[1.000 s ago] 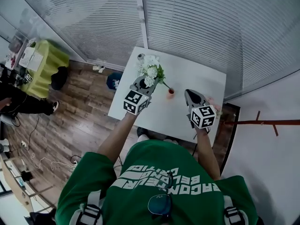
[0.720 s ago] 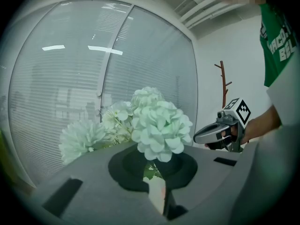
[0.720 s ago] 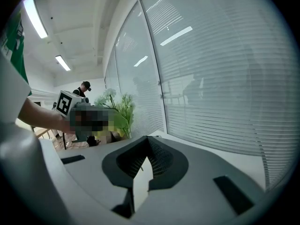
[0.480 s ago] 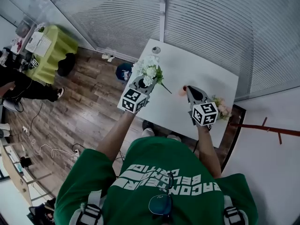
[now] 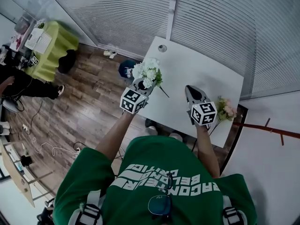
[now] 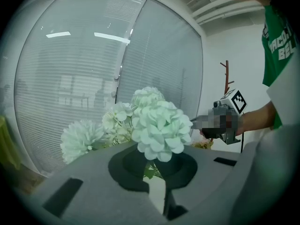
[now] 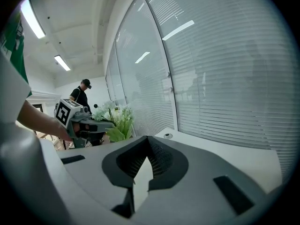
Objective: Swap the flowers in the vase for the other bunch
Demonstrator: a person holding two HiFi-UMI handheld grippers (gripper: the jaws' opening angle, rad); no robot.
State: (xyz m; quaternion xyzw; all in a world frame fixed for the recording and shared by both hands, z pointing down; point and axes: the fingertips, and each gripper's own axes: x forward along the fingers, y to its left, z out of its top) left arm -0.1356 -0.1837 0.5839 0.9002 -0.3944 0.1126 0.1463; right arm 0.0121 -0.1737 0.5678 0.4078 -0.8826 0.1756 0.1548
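Left gripper (image 6: 154, 177): matte grey moulded jaws, clenched on the green stems of the white bunch (image 6: 159, 125). The bunch has rounded heads of many small petals with green leaves below. It is held off the table, at 12 o'clock of the gripper in the head view.

Right gripper (image 7: 140, 172): jaws closed with nothing between them. The dark recess round them has a ribbed mesh face.

Pink bunch (image 5: 225, 109): soft pale heads, lying at the table's near right edge, just beside the right gripper at 3 o'clock.

Table (image 5: 197, 71): white, smooth, rectangular. A small round item (image 5: 162, 48) sits at its far corner, at 12 o'clock.

Surroundings: slatted blinds (image 5: 211, 22) behind glass beyond the table. The floor (image 5: 89, 107) is wood plank. A green-draped table (image 5: 51, 50) stands at 10 o'clock and a thin brown stand (image 5: 267, 128) at 3 o'clock. A person (image 7: 82, 95) in dark clothes stands beyond the left gripper. No view shows the vase.
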